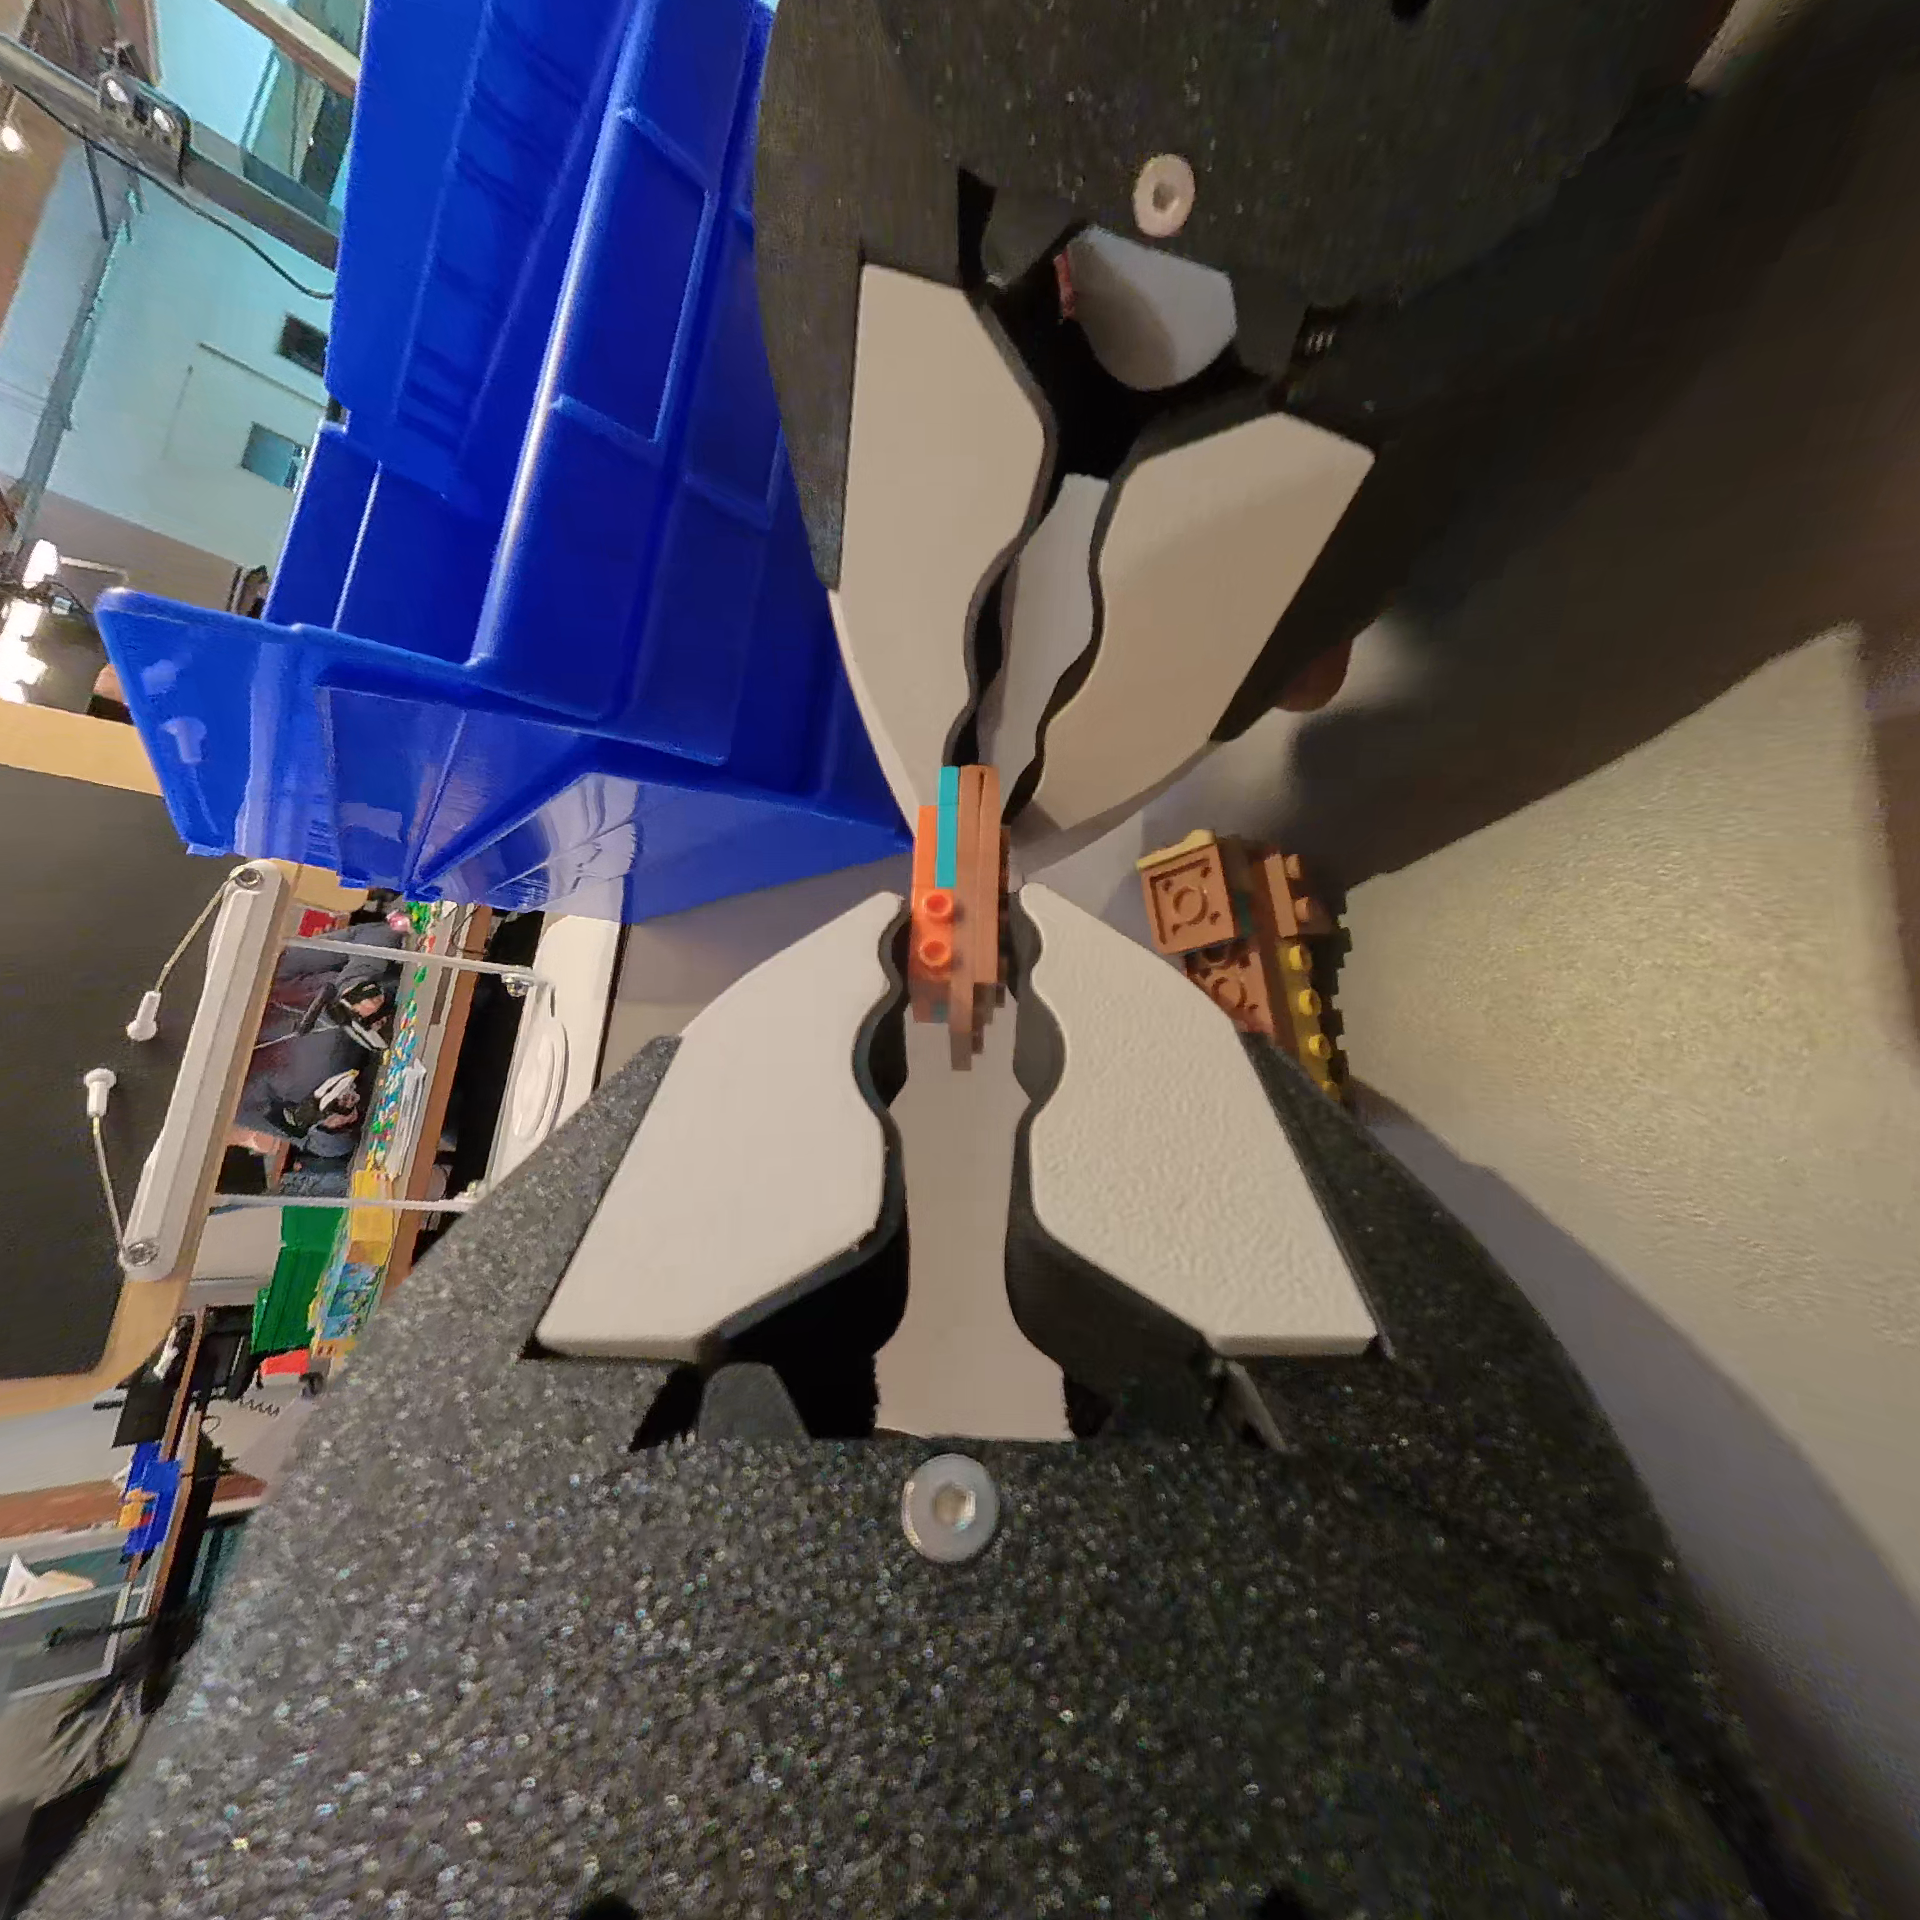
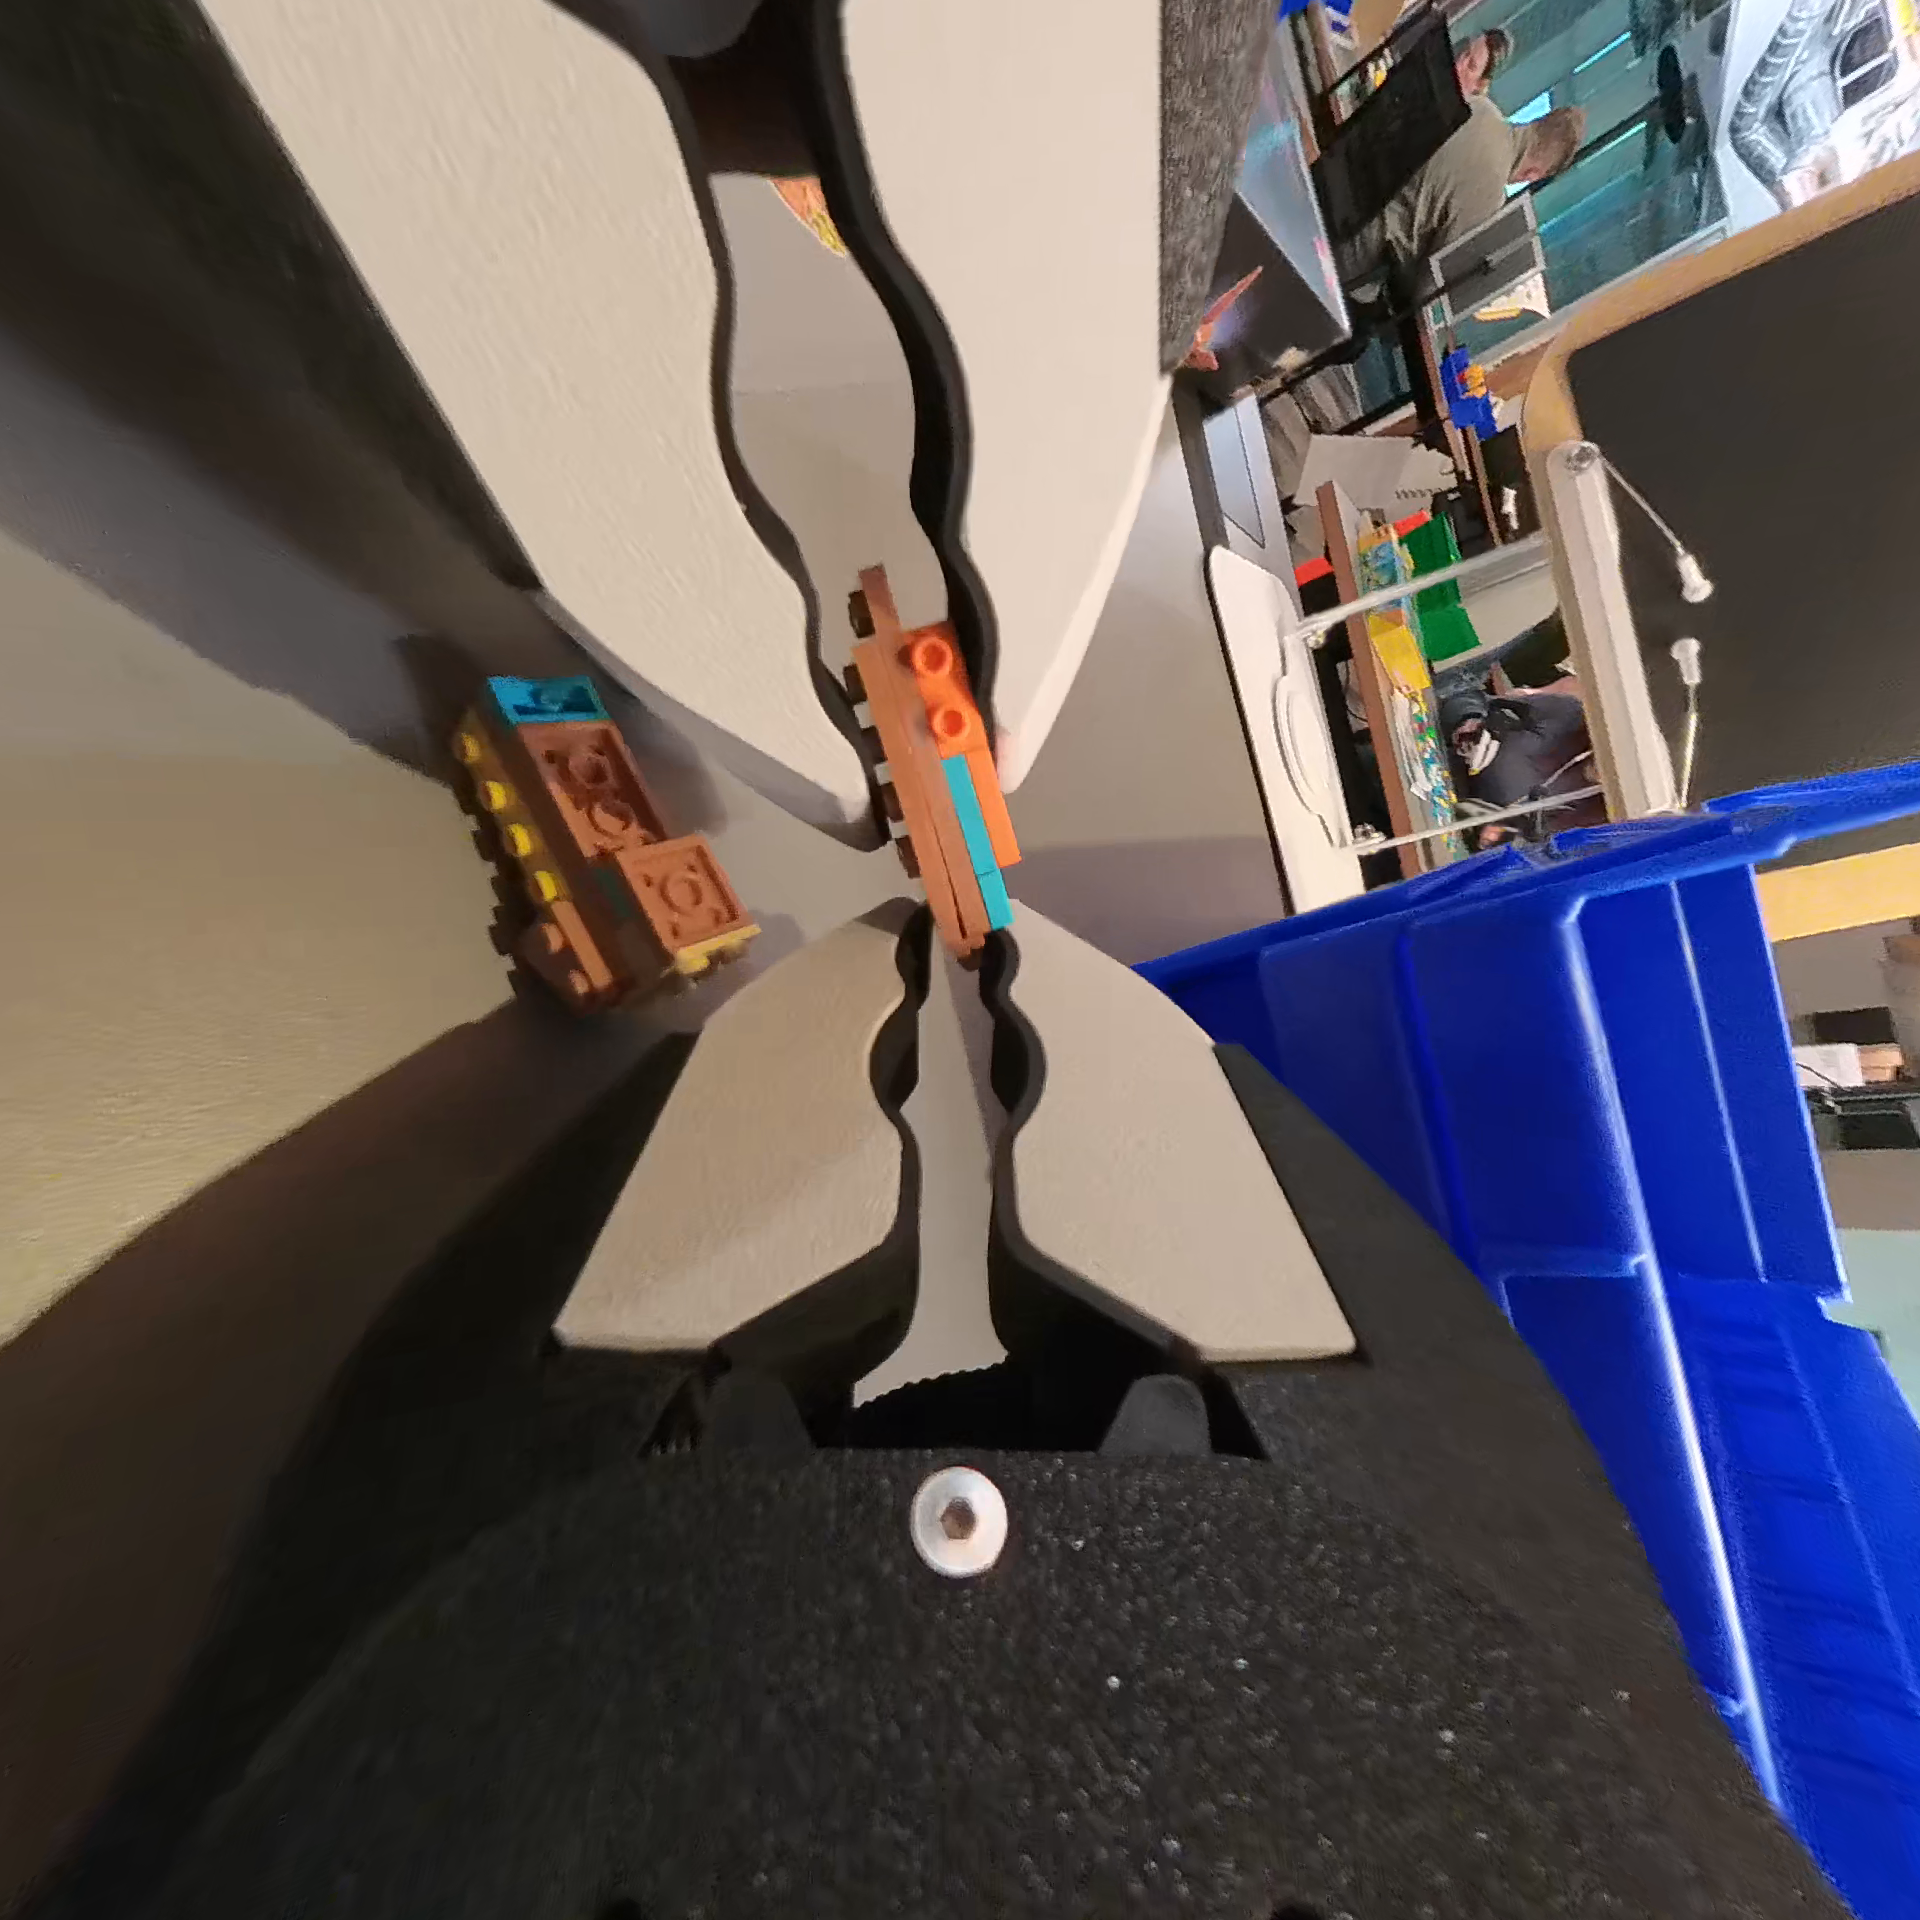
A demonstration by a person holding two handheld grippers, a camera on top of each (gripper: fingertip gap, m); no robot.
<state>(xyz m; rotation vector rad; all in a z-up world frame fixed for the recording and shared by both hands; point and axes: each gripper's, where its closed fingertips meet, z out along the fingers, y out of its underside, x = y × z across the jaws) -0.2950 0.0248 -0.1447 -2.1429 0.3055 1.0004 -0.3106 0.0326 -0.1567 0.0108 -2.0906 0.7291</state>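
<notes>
A small stack of flat bricks (image 1: pixel 961 914), brown with orange and teal pieces, hangs in the air between my two grippers, which face each other. My left gripper (image 1: pixel 961 925) is shut on the end with the orange studded piece. My right gripper (image 2: pixel 961 935) is shut on the opposite end, on the brown plates. In the right wrist view the stack (image 2: pixel 935 769) sits between the left gripper's fingers (image 2: pixel 930 795). In the left wrist view the right gripper (image 1: pixel 982 790) closes on the stack from above.
A second brick assembly (image 1: pixel 1236 956), brown with yellow and teal parts, lies on the surface just beside the grippers; it also shows in the right wrist view (image 2: pixel 603 842). A large blue plastic bin (image 1: pixel 540 520) (image 2: pixel 1558 1143) stands close on the other side. People sit at a far table. My left and right fingertips are right by each other.
</notes>
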